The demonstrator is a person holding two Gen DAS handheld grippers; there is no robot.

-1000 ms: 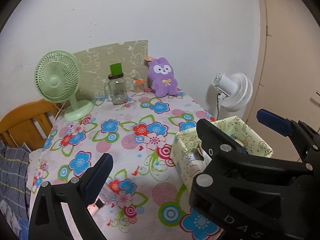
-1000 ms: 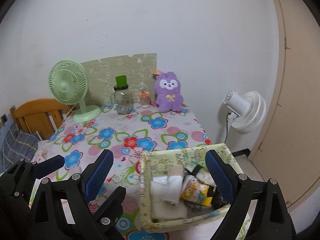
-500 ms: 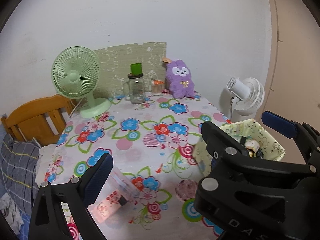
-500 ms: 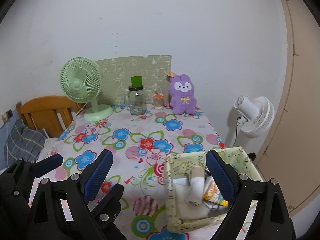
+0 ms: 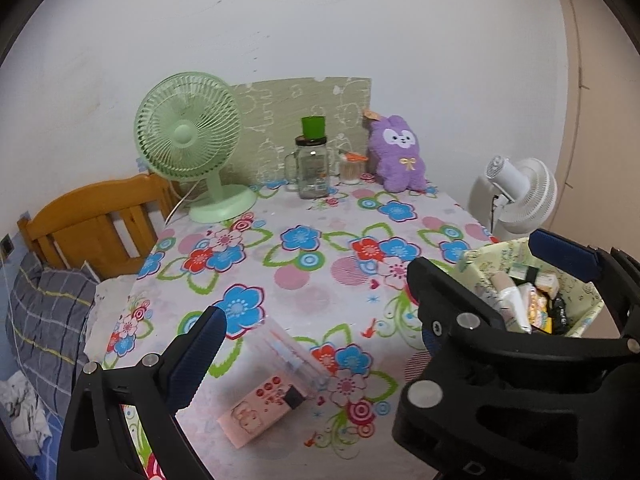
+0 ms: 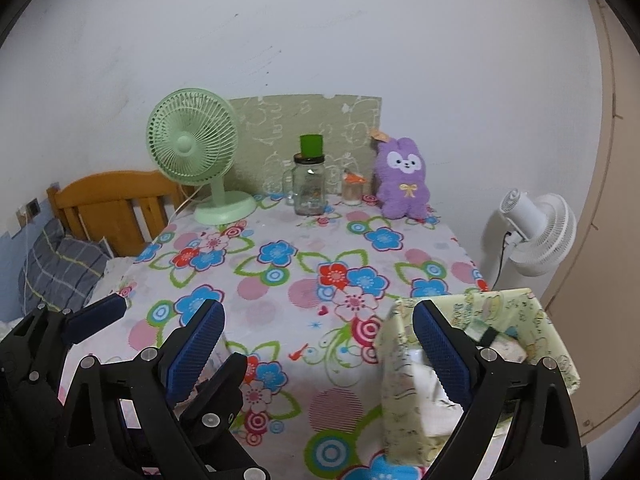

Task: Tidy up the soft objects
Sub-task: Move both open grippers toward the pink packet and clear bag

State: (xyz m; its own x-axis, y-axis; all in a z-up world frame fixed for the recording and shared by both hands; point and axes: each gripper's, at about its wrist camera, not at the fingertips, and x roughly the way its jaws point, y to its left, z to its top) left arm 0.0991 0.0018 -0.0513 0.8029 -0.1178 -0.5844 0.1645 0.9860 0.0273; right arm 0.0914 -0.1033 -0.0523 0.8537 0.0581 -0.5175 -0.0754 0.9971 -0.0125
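A purple plush rabbit [image 6: 404, 178] is seen propped at the far edge of the flowered table [image 6: 280, 280], well apart from the patterned fabric bin [image 6: 520, 308] already stocked with small items at the near right corner. Both the left gripper [image 5: 376, 292] and the right gripper [image 6: 318, 336] are held wide apart and empty. The sorting is judged partly done, with the rabbit apparently left to be collected.
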